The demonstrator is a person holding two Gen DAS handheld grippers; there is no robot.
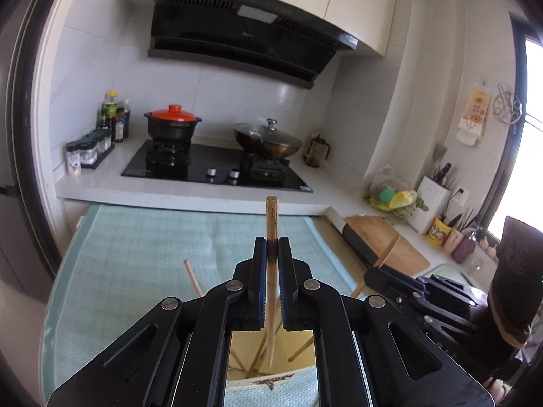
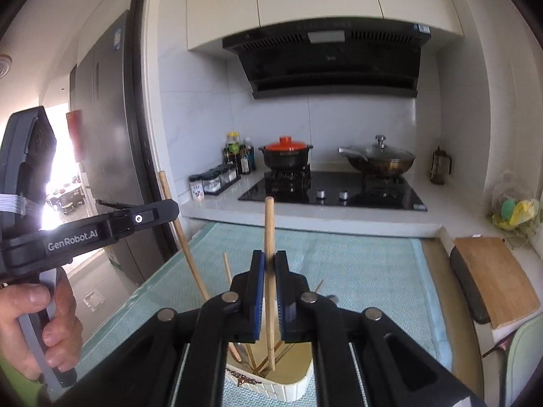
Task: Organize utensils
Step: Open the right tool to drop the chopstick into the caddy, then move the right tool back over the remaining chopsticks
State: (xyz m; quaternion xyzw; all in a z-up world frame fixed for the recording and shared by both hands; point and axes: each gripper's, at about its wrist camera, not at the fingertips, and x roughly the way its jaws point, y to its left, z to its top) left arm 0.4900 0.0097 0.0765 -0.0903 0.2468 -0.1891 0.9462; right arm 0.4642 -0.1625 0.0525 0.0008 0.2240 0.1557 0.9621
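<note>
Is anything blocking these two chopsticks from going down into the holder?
Nothing visible blocks them. The left gripper holds a chopstick upright with its lower end already inside the cream holder; the right gripper holds its chopstick the same way. Other chopsticks lean inside, leaving room.

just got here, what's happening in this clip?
A person is sorting chopsticks into a cream holder on the teal mat, with a handheld gripper in each hand. The left gripper is shut on a chopstick, held upright with its lower end inside the holder. The right gripper is shut on another chopstick, also dipping into the holder. Several chopsticks already lean inside. Neither has been let go yet.
</note>
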